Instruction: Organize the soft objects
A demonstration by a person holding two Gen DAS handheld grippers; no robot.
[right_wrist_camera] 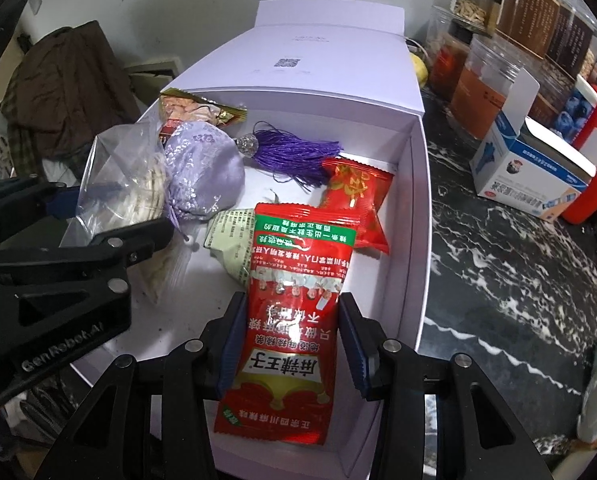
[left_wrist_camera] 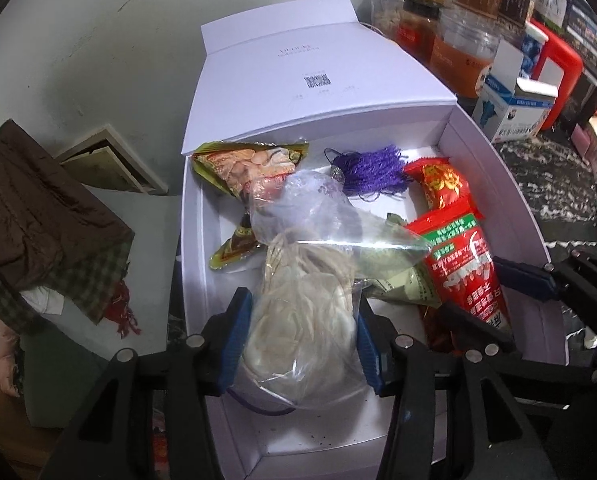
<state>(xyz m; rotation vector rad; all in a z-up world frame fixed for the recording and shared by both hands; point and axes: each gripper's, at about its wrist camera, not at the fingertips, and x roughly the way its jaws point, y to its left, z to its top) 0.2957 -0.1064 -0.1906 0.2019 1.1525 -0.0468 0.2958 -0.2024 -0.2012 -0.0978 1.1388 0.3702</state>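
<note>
Clear bag of pale strands, crinkled, translucent

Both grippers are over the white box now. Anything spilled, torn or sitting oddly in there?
Nothing spilled or torn. Inside the white box, packets lie loosely overlapped; the green packet is partly buried under the red packet.

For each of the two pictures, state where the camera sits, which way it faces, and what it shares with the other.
Left wrist: on the left gripper, looking steeply down into the white box; own jaws hold the clear bag.
Right wrist: on the right gripper, looking steeply down; own jaws hold the red packet; the left gripper shows.
Shared: box, both items, purple tassel.
</note>
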